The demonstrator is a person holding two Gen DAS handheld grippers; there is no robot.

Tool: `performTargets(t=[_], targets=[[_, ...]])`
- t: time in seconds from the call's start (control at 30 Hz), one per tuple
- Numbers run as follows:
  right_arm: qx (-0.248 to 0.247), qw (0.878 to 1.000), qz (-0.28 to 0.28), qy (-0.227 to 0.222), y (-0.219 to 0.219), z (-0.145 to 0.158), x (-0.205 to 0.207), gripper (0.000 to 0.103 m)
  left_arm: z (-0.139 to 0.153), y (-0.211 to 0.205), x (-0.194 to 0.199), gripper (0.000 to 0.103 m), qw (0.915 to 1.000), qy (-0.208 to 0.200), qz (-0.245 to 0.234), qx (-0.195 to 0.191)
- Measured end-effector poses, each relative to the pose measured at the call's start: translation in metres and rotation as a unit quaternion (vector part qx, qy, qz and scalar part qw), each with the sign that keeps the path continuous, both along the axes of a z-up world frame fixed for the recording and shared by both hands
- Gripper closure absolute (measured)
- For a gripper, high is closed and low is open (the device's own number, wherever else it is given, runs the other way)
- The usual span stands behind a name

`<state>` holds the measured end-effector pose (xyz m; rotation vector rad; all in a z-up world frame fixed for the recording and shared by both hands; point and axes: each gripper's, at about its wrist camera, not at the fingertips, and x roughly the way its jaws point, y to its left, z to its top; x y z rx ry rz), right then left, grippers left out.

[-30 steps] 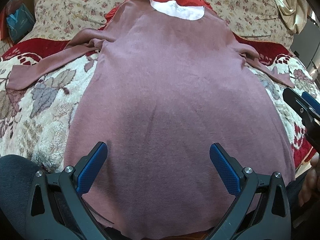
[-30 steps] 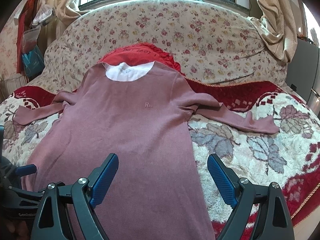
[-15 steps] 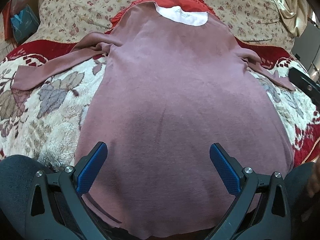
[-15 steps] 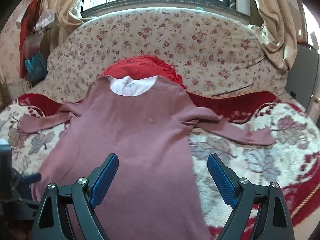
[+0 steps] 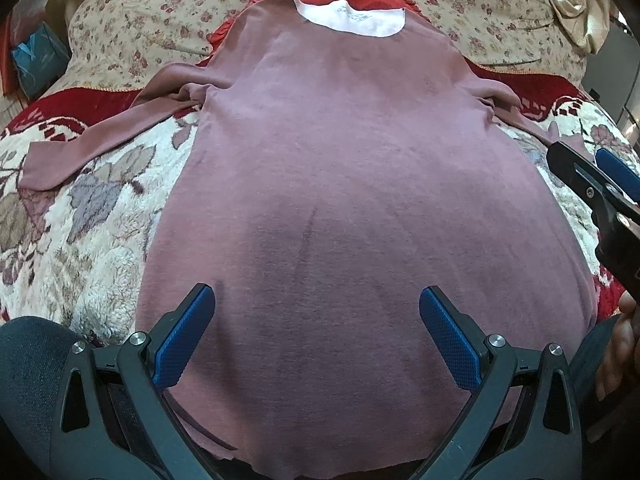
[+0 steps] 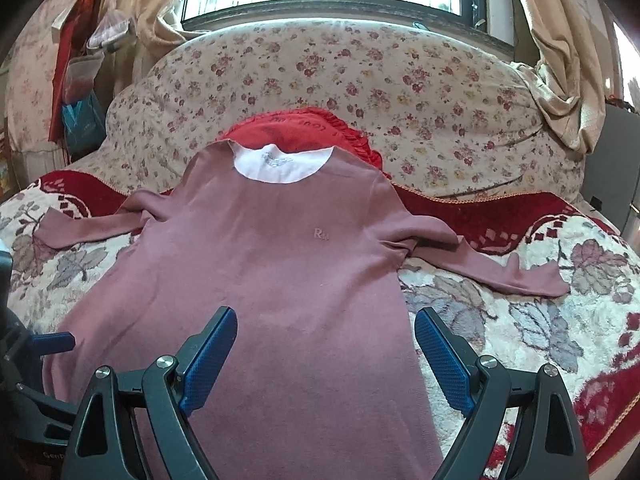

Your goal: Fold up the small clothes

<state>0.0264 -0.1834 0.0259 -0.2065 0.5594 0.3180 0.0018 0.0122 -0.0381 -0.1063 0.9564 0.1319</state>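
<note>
hovering our left gripper (image 5: 316, 336) and right gripper (image 6: 326, 354) above the mauve shirt (image 6: 280, 280), we keep both spread wide, grasping nothing. it lies flat along the blanket's (image 6: 520, 320) near edge.

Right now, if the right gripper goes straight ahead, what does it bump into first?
Probably the pink shirt. The right gripper is open and points along the shirt's front toward the white collar patch; its height above the cloth is unclear.

floral sofa (image 6: 360, 76), red cushion (image 6: 308, 128), curtains (image 6: 560, 52)
</note>
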Motion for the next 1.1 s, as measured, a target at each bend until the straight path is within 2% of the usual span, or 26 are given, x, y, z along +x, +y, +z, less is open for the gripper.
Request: performTargets(t=[0.2, 0.47, 1.1], targets=[[0.011, 1.000, -0.009, 0.005, -0.003, 0.001, 0.002, 0.014, 0.003, 0.002, -0.001, 0.000, 1.0000, -0.007, 0.002, -0.001], [0.010, 1.000, -0.012, 0.002, -0.005, -0.007, 0.002, 0.014, -0.003, -0.004, 0.003, 0.000, 1.0000, 0.005, -0.006, -0.003], [0.018, 0.999, -0.008, 0.031, -0.001, -0.016, 0.012, 0.014, -0.006, -0.004, 0.006, 0.001, 0.9998, 0.011, -0.009, -0.014]])
